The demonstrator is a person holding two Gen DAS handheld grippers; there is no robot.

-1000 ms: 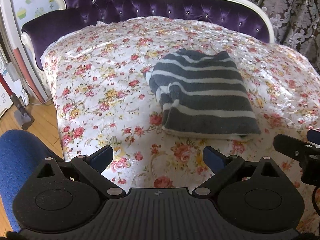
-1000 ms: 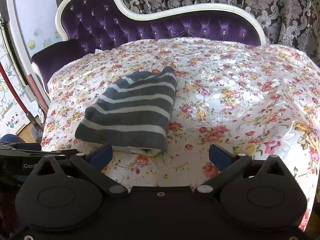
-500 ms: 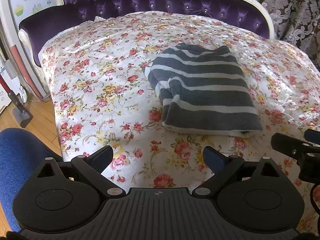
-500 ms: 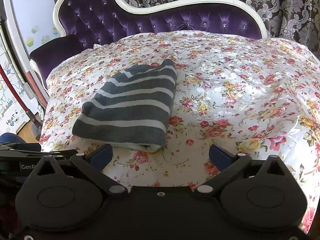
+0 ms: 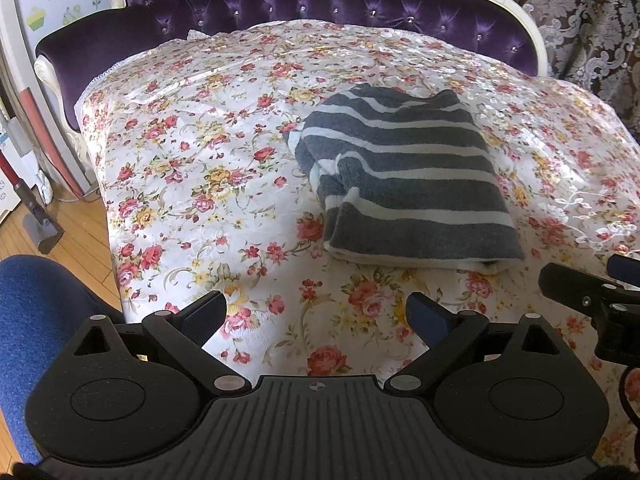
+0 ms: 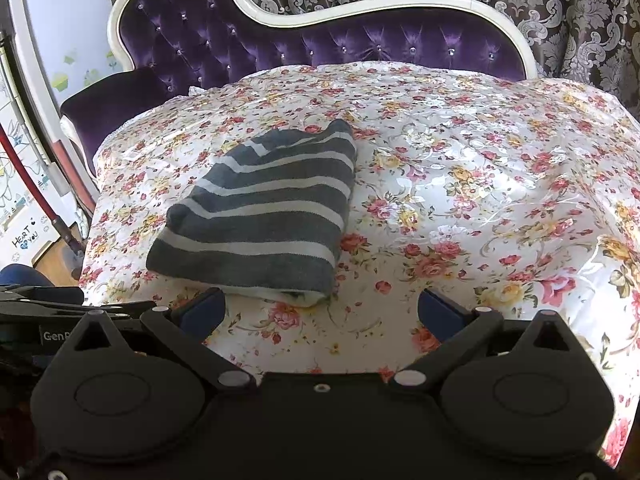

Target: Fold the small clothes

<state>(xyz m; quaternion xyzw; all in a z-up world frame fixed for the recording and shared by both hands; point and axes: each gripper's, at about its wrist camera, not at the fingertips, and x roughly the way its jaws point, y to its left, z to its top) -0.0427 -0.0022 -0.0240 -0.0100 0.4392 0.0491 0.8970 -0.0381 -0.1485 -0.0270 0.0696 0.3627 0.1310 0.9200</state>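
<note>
A folded grey garment with white stripes (image 5: pixel 408 176) lies flat on the floral bedspread (image 5: pixel 208 168). It also shows in the right wrist view (image 6: pixel 264 212), left of centre. My left gripper (image 5: pixel 316 314) is open and empty, held back from the garment's near edge. My right gripper (image 6: pixel 320 312) is open and empty, just short of the garment's near right corner. The right gripper's finger shows at the right edge of the left wrist view (image 5: pixel 580 292); the left gripper shows at the left edge of the right wrist view (image 6: pixel 60 308).
A purple tufted headboard with a white frame (image 6: pixel 320 44) backs the bed. Patterned curtains (image 6: pixel 560 8) hang behind. A blue seat (image 5: pixel 36 320) and wooden floor (image 5: pixel 76 236) lie left of the bed, with a vacuum (image 5: pixel 28 196).
Both views have shifted slightly, with the garment sitting a little lower and nearer in frame. The garment has not moved on the bed. Both grippers stay open.
</note>
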